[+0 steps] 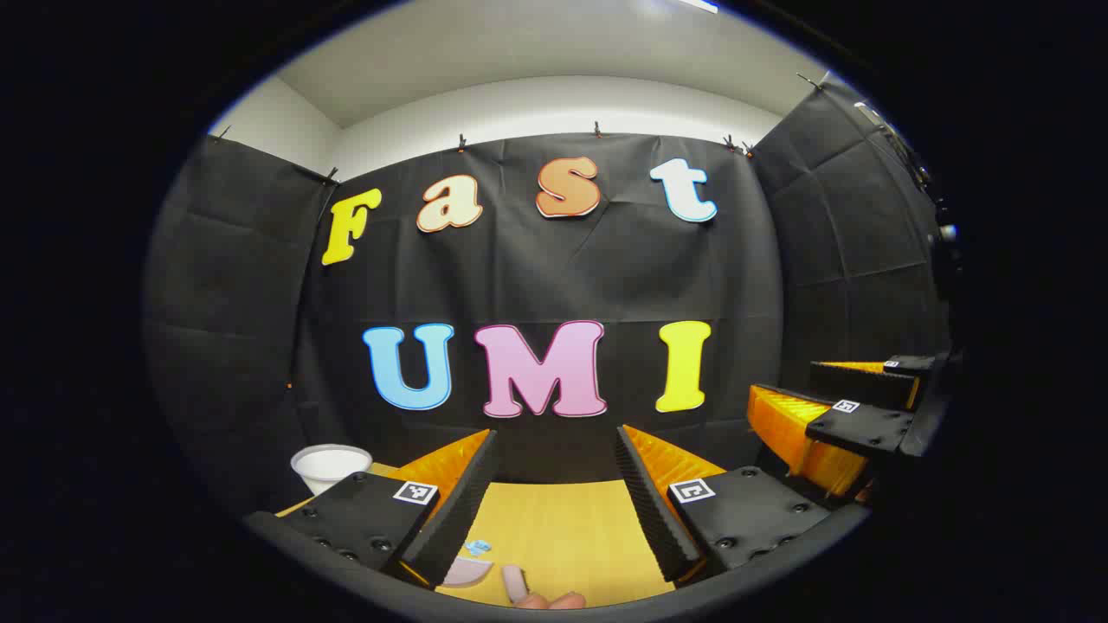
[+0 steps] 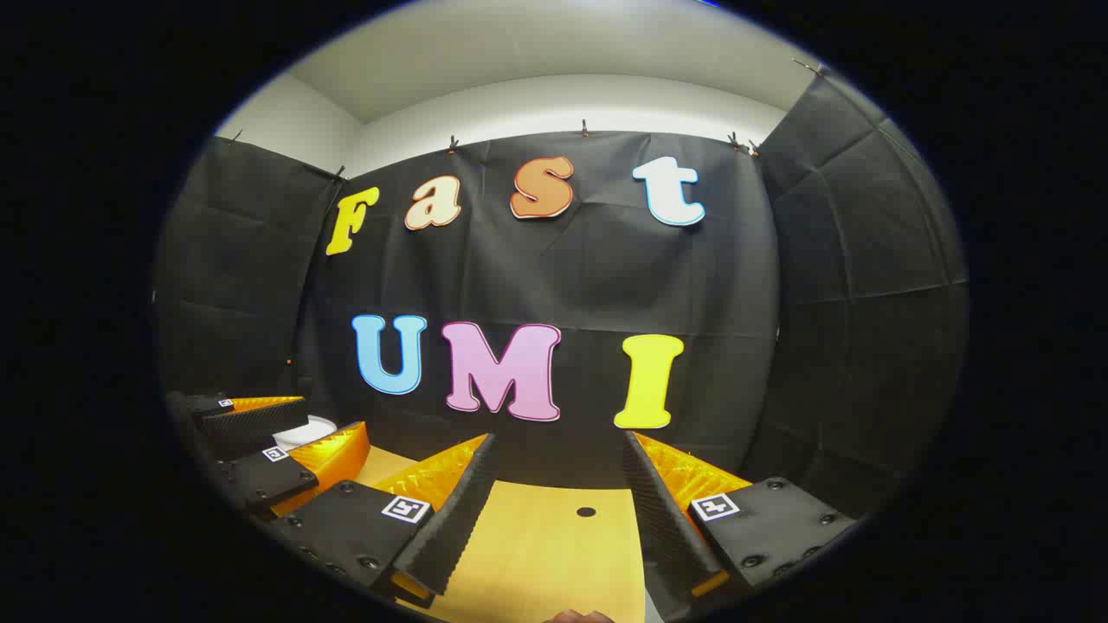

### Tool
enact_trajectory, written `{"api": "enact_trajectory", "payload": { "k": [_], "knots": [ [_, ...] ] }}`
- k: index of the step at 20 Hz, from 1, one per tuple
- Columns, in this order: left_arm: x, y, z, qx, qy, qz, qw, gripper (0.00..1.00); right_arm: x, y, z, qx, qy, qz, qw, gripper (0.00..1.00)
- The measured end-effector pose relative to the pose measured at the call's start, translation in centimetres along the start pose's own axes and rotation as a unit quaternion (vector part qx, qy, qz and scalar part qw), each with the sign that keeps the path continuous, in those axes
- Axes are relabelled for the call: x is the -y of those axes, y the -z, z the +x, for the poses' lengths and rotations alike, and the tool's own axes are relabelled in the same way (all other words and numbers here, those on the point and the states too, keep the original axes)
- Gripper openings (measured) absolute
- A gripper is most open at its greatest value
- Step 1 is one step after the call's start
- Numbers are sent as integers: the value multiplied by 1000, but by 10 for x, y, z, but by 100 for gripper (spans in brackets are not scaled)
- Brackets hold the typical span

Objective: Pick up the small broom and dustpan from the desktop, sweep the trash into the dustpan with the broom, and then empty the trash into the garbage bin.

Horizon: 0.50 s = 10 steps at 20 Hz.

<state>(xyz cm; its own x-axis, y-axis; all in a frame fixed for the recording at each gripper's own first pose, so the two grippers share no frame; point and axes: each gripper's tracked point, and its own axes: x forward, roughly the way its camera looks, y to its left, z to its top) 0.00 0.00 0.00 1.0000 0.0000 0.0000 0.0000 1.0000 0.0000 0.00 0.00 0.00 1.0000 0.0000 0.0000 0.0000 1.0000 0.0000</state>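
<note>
Both grippers raised over the desktop, nothing picked up yet.

The left gripper (image 1: 554, 484) and right gripper (image 2: 558, 493) hang side by side with jaws spread wide and empty, so I'd say every step remains. In the left gripper view, at about six o'clock, pale pink pieces (image 1: 472, 571) that may be the dustpan and broom lie on the wooden desktop (image 1: 563, 528) beside small blue scraps (image 1: 478, 546); too little shows to be sure. A white bin (image 1: 329, 463) stands near eight o'clock.

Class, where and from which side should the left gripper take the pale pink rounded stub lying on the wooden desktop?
Pinch the pale pink rounded stub across its narrow width, probably from above: it lies flat, lengthwise between the open jaws, near end hidden.
</note>
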Motion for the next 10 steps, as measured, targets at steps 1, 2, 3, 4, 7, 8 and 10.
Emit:
{"api": "enact_trajectory", "payload": {
  "k": [1, 2, 3, 4, 7, 8, 10],
  "knots": [
    [-12, -1, -2, 0, -11, 2, 1000, 80, -7, -1, 0, 1, -5, -2, 1000, 93],
    [-23, -1, -5, 1, -22, 0, 1000, 80, -16, -2, 0, 2, -13, -4, 1000, 93],
    [-33, -2, -7, 0, -30, -4, 1000, 80, -24, -2, 0, 3, -19, -8, 1000, 93],
    [-43, 1, -9, -3, -38, -8, 999, 80, -30, -1, 0, 2, -24, -12, 1000, 89],
    [-69, 6, -14, -15, -47, -21, 999, 80, -53, 1, 0, -5, -37, -13, 999, 89],
    [-76, 9, -16, -18, -48, -24, 998, 80, -59, -1, 0, -3, -38, -15, 999, 93],
    [-94, 9, -19, -18, -53, -20, 998, 79, -69, -5, -2, 5, -37, -22, 999, 89]
  ]
}}
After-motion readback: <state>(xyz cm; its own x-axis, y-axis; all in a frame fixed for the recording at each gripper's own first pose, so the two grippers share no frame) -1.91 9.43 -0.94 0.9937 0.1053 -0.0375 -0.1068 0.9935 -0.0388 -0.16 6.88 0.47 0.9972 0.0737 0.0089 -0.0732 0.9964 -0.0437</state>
